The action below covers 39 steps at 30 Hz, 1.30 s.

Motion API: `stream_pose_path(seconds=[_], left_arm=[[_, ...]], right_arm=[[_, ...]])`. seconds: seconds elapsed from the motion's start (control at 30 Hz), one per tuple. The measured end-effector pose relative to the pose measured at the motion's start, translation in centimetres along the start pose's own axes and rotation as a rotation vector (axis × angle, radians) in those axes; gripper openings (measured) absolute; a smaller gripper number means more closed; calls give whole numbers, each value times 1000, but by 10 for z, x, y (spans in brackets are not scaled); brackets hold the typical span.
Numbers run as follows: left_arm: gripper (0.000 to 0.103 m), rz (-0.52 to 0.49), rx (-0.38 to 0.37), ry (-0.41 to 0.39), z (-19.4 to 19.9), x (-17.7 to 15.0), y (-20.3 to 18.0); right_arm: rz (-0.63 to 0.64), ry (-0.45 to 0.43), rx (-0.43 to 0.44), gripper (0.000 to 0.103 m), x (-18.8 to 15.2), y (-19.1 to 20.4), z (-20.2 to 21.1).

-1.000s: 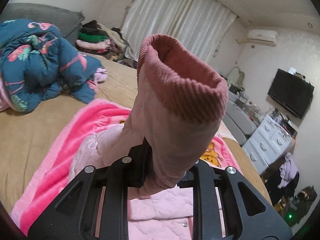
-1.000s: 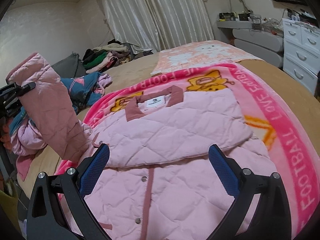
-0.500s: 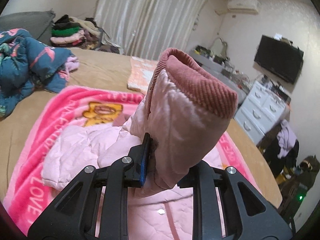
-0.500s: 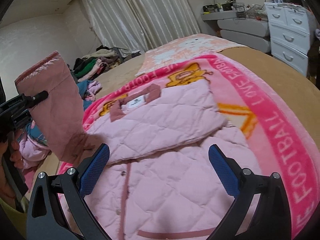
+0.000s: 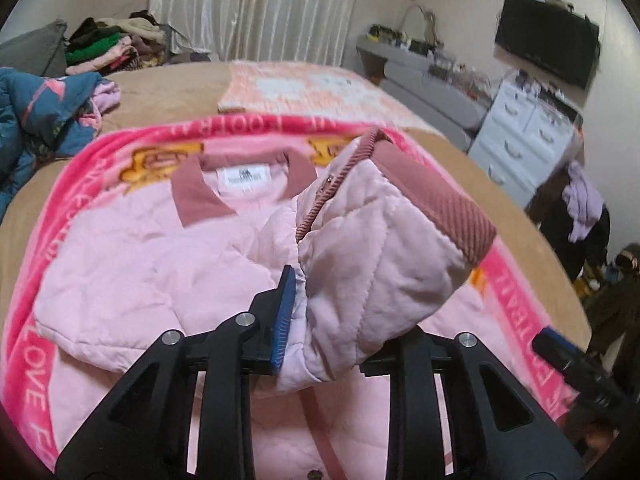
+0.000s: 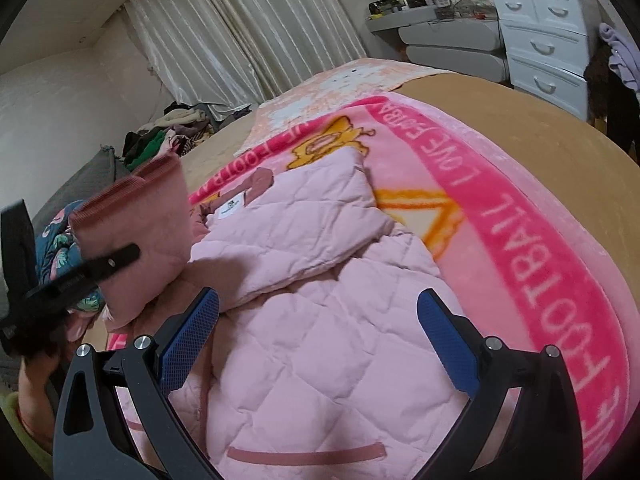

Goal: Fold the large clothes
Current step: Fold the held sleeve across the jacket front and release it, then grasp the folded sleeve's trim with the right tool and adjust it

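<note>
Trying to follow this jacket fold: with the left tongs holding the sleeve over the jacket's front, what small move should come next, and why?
Probably lower the sleeve onto the jacket and let go. The left tongs hold it raised above the chest, their jaws just easing open around it, while the other sleeve already lies folded across. The right tongs hang open over the hem.

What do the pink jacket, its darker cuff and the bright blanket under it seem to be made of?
Jacket: likely padded woven fabric with a slight sheen, stitched in quilted diamonds. Cuff: ribbed knit or corduroy, matte, with fine diagonal ridges. Blanket: probably plush fleece, with a fuzzy pile and printed letters.
</note>
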<state>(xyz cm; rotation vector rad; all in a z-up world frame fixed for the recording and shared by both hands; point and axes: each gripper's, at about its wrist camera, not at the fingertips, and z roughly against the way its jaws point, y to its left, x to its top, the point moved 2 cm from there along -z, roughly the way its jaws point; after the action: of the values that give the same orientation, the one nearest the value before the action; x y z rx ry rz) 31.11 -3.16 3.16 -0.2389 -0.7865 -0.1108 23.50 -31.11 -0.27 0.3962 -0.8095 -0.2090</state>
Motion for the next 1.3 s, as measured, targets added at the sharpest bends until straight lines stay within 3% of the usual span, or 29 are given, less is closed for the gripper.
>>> stream_pose_path(seconds=[0.1,0.17,0.33,0.4,0.47,0.5,0.8,1.23,1.3], left_arm=[[24,-40,19,40,-13,-13,-12],[36,-64,20,70,-22,-22,-19],[49,-151,60,150,-39,-44,-35],[58,-172,68,173,-43,-48,-37],[78,-198,50,193,-41,-54,-40],[81,-205,41,198,-40,-56,-42],[94,-210,-13,220,-18,-66,-31],[94,-121,-116,164,27,-52,11],[94,-118,-90,144,34,-50,19]], right_arm=[[-24,7,-11,99,-4,-9,-1],[-41,13,-15,99,-7,-14,-2],[-59,22,-28,99,-10,-22,-3],[-57,23,-30,99,-10,-21,-3],[-58,24,-28,99,-10,-22,-3],[-58,27,-28,99,-10,-21,-4],[-35,62,-29,99,-16,-4,-19],[31,116,-7,99,-25,41,-39],[33,125,-2,99,-27,46,-42]])
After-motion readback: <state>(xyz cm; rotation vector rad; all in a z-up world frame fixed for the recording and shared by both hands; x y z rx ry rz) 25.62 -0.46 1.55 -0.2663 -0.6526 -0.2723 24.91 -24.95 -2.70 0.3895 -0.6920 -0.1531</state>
